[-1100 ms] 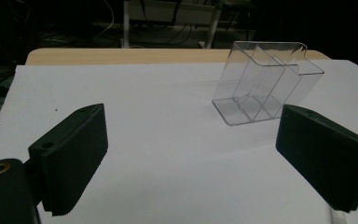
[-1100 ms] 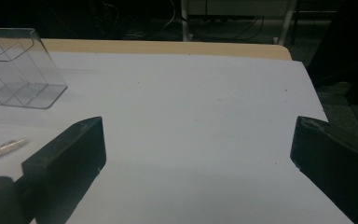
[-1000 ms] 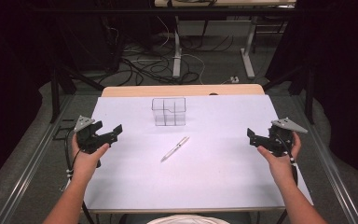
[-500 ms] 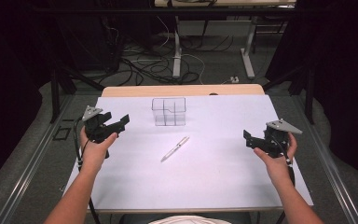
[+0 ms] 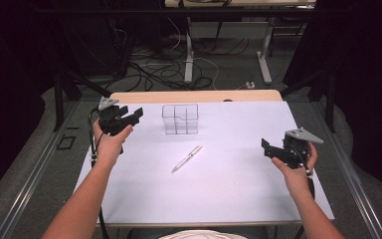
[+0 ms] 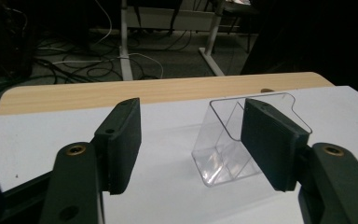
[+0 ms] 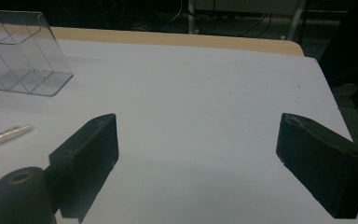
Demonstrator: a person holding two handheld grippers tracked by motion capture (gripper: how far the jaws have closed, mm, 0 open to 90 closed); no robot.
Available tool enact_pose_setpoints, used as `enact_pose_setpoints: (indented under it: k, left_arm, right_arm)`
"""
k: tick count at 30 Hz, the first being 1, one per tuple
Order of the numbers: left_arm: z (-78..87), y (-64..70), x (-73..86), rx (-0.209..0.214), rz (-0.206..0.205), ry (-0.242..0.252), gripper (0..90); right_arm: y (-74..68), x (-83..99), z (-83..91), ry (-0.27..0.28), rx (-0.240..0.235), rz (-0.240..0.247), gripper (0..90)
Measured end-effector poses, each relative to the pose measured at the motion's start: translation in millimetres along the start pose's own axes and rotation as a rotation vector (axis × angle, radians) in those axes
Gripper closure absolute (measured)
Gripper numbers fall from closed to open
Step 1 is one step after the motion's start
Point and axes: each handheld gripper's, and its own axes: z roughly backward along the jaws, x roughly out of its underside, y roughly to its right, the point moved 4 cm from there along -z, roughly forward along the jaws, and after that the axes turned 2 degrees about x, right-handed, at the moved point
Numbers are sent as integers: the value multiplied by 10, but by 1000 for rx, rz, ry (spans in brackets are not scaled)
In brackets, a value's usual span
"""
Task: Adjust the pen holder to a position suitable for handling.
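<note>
On the table (image 5: 229,199), a pen (image 5: 187,159) lies at 6 o'clock from the clear box (image 5: 180,118), between both tools.

one clear box (image 5: 180,119), one pen (image 5: 187,159), two grippers (left (image 5: 130,117), right (image 5: 267,147)) — one table (image 5: 238,189).

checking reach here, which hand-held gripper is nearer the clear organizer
Left. The left hand-held gripper hovers open just left of the clear organizer, jaws pointing at it. The right hand-held gripper is open near the table's right edge, well away.

Clear compartmented box (image 5: 180,119) upright near far edge, silver pen (image 5: 187,159) lying nearer
</note>
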Motion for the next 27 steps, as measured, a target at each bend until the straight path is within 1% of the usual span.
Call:
enact_pose_setpoints:
  k: [1,3,5,8,9,10,11,12,14,15,17,22,25,26,27]
  left_arm:
    - [-19,4,-25,-1,2,-4,432]
    - [-57,23,-74,5,4,-17,447]
    - [-99,47,-118,9,3,-22,492]
    - [-163,83,-176,-3,-2,-38,503]
    - [-186,91,-192,-3,-2,-42,550]
    - [-210,104,-203,3,2,-54,562]
    - [-244,117,-213,3,1,-55,562]
    - [-270,128,-220,4,-3,-66,574]
    - [-325,146,-236,-6,-2,-79,624]
    - [-348,152,-243,-6,2,-85,624]
    - [-400,164,-256,-13,6,-101,660]
    - [-536,179,-291,-28,33,-147,760]
    - [-606,176,-316,-38,33,-191,810]
    - [-624,174,-326,-33,34,-207,829]
    - [-652,176,-333,-37,43,-207,843]
  right_arm:
    - [-5,5,0,-10,-4,1,128]
    - [-6,7,-2,-12,-4,3,128]
    - [-9,12,-9,-11,-4,-3,128]
    - [-4,14,-14,-8,-8,-5,128]
    - [-9,24,-17,-16,-1,-17,128]
    - [2,29,-24,-16,-6,-6,128]
    - [2,29,-24,-16,-6,-6,128]
    - [0,35,-26,-19,1,-14,128]
    - [4,52,-37,-29,-5,-17,128]
    - [4,52,-37,-29,-5,-17,128]
    - [8,57,-38,-34,-3,-15,128]
    - [9,61,-43,-34,-5,-22,129]
    - [12,65,-46,-37,-5,-24,129]
    - [25,68,-38,-51,-2,-13,129]
    - [16,69,-53,-34,3,-27,129]
